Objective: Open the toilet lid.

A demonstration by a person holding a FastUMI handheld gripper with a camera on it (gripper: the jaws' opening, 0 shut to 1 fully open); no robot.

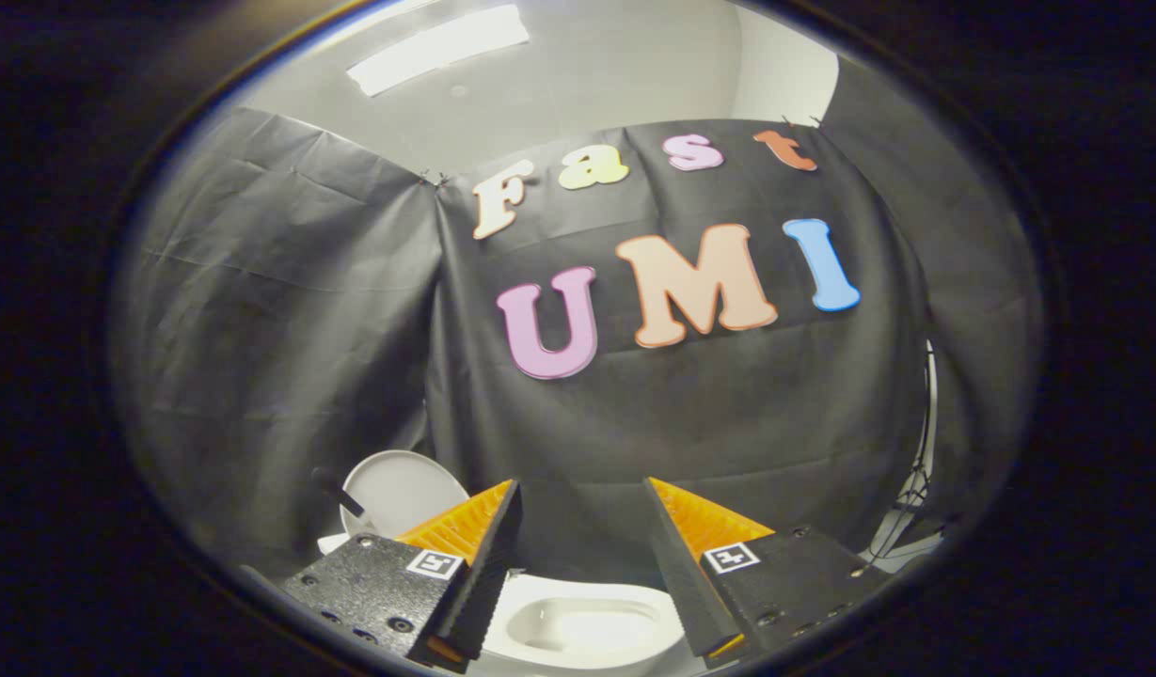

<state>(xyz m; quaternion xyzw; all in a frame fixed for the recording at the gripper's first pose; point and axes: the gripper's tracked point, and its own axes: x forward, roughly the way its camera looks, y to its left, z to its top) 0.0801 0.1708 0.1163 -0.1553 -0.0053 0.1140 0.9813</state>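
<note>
A white toilet sits low down, its bowl and seat [578, 628] showing between and below my two fingers. The round white lid [397, 491] stands raised behind the left finger, leaning back towards the black cloth wall. My gripper [581, 483] is open, with a wide gap and nothing between the fingers. The fingertips hover above the bowl and point at the cloth wall, apart from both lid and seat. The left finger hides part of the lid's lower edge and the hinge.
A short dark rod [338, 492] sticks out just left of the lid. Black cloth [286, 310] walls the booth close behind the toilet. Cables and a pale stand [916, 489] hang at the right gap in the cloth.
</note>
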